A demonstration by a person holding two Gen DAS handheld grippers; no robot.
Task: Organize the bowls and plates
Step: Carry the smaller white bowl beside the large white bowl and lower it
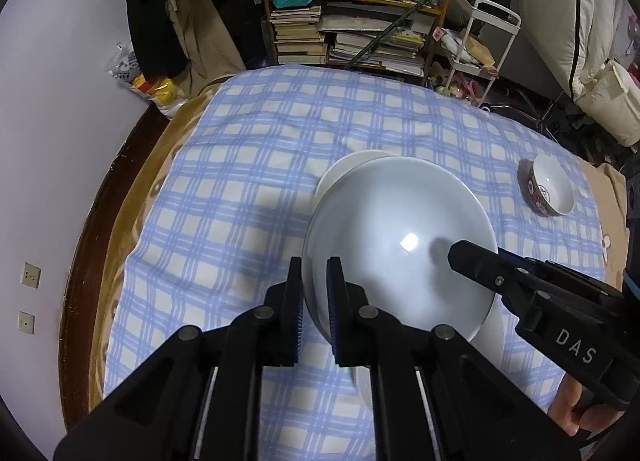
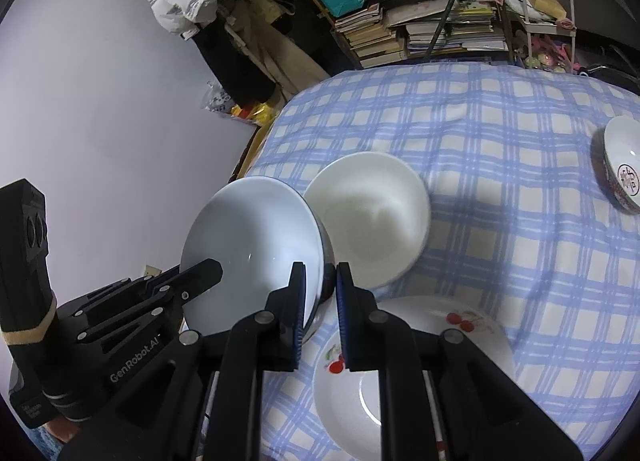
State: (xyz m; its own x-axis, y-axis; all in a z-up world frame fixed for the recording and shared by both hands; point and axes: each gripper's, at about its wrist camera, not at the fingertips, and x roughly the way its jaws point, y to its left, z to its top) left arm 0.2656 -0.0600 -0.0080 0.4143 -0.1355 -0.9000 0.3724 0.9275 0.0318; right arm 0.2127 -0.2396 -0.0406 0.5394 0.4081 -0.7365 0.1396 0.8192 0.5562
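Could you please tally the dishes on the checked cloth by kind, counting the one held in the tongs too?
Bowls: 3, namely the held bowl, a white bowl on the cloth, and a red-patterned bowl at the far right.
Plates: 1, the cherry plate.
Total: 4

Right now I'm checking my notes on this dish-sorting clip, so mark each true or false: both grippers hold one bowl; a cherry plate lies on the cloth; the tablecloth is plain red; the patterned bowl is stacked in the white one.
1. Both the left gripper and right gripper clamp the large bowl: true.
2. A cherry plate lies on the cloth: true.
3. The tablecloth is plain red: false, blue-and-white check.
4. The patterned bowl sits inside the white bowl: false, it stands apart.
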